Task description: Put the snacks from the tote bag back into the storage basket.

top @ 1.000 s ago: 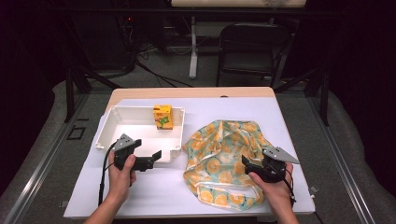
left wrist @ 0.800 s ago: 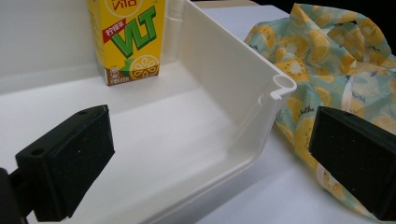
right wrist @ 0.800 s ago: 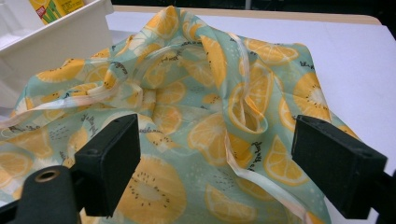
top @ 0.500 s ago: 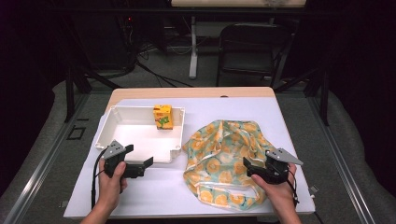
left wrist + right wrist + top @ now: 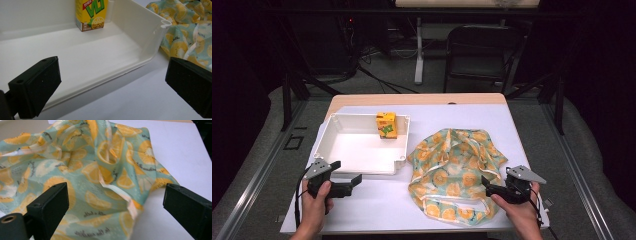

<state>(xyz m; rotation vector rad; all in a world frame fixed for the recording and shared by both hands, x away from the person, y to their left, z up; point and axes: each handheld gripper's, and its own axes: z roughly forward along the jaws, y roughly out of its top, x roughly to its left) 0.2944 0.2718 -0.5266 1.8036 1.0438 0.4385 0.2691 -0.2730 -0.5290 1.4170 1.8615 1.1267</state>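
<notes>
Left gripper [image 5: 347, 176], held in the person's left hand [image 5: 314, 207]: jaws spread wide and grasping nothing, poised just short of the near wall of the white plastic tray [image 5: 362, 170]. In the left gripper view its two black fingers [image 5: 37, 87] stand far apart with the tray's near rim and rounded corner [image 5: 150, 57] between them; beyond that rim, at the far wall of the tray, a yellow lemon-tea carton [image 5: 91, 13] stands upright, and past the right-hand finger lies the edge of the patterned bag. Right gripper [image 5: 488, 184], held in the person's right hand [image 5: 522, 215]: jaws likewise released, empty, at the near right edge of the lemon-print fabric bag [image 5: 454, 172]. In the right gripper view the fingers [image 5: 47, 206] straddle a rumpled fold and a pale seam of the bag [image 5: 100, 170], which lies crumpled ahead of them; whether either finger touches the cloth cannot be told. The bag lies just beside the tray's right wall, both resting on the white table [image 5: 472, 117], with the two grippers well apart at its near edge. Beyond the table stands a dark chair [image 5: 484, 55].
</notes>
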